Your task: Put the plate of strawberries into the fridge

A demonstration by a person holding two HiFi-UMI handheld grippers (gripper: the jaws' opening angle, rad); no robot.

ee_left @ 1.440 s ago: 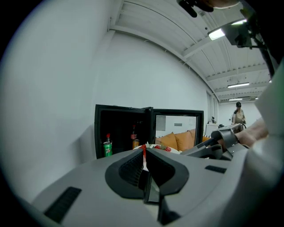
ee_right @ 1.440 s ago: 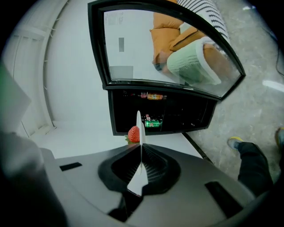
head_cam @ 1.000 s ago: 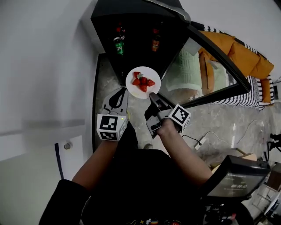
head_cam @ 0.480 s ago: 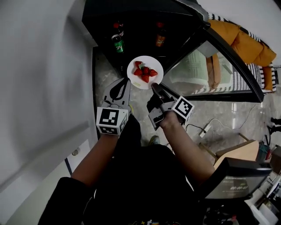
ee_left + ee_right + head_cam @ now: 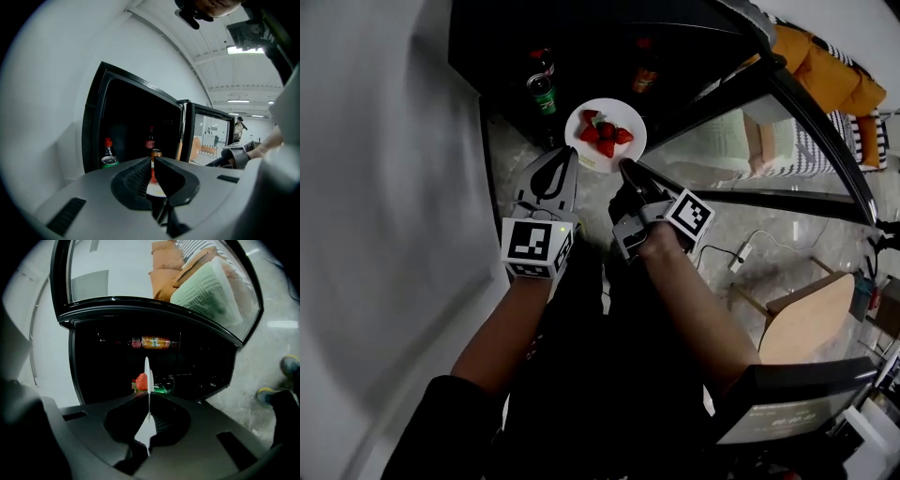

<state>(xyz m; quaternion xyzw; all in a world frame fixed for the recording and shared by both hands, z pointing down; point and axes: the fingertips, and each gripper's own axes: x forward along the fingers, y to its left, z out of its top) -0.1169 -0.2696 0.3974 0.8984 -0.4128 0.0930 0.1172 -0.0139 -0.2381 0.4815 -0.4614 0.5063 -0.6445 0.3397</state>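
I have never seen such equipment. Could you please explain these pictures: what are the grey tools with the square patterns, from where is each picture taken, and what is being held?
There is no robot here. A person holds a two-jaw gripper in each hand, and the patterned cubes are part of those tools. The head view comes from a camera on the person's head, looking down. The two gripper views come from a camera riding on each gripper, looking along its jaws. The left gripper and the right gripper both pinch the near rim of one white plate carrying strawberries. In the right gripper view the plate appears edge-on, as a thin white line. Ahead stands a black fridge with its glass door open. A green can and bottles stand inside.
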